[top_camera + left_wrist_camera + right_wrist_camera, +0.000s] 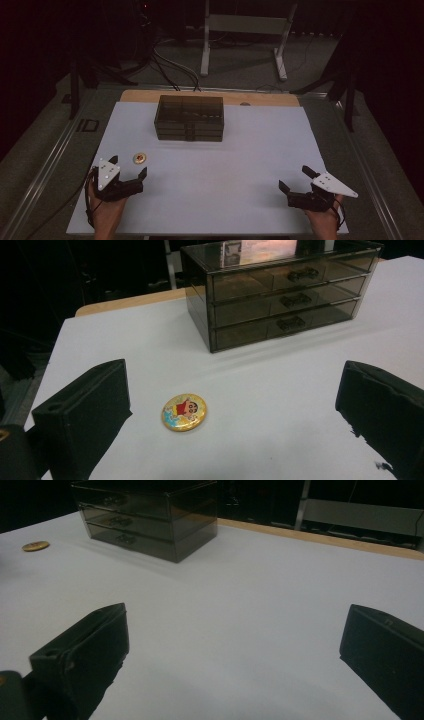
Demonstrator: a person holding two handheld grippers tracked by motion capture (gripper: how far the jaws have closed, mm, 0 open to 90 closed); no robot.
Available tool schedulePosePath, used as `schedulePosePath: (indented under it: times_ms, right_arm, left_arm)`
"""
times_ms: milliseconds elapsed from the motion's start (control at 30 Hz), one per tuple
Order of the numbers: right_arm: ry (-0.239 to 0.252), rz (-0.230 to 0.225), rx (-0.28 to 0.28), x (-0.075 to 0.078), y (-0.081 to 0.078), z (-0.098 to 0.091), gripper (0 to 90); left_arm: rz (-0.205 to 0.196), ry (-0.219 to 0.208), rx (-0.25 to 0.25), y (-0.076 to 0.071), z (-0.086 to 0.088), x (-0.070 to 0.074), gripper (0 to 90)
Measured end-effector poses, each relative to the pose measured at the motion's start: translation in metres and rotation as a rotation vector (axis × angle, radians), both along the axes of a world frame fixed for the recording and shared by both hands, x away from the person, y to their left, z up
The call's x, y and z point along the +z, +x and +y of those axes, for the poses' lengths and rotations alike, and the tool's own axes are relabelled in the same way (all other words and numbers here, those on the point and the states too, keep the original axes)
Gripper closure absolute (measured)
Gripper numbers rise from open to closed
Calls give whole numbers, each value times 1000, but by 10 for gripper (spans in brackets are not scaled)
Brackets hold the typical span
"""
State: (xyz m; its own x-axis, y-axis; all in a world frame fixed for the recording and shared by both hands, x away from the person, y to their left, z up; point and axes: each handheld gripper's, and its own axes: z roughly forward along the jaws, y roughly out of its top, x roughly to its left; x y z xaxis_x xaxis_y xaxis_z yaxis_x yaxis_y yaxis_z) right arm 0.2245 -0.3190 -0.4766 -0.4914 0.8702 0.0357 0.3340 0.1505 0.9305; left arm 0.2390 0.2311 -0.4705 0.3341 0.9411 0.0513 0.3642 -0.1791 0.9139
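Observation:
A dark see-through drawer chest (189, 118) with three stacked drawers stands at the back middle of the white sheet; the left gripper view shows its drawer fronts (282, 295) with small handles, all pushed in. A round gold badge (139, 158) with a cartoon figure lies flat near the left side, and in the left gripper view the badge (184, 412) rests just ahead of the jaws. My left gripper (129, 167) sits low by the front left, open and empty. My right gripper (297, 179) rests at the front right, open and empty. In the right gripper view the chest (145, 515) and badge (35, 545) lie far off.
The white sheet (250, 150) covers a wooden tabletop whose bare strip (210, 96) shows at the back. A metal frame stand (245, 30) and cables (170, 65) lie on the floor beyond. Metal rails run along both sides of the table.

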Motion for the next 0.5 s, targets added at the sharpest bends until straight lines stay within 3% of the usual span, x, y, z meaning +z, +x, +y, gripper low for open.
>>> schedulePosePath:
  times_ms: [500]
  right_arm:
    - [2,-8,-18,0,0,-2,0]
  left_arm:
    - [5,-4,23,2,-3,1,24]
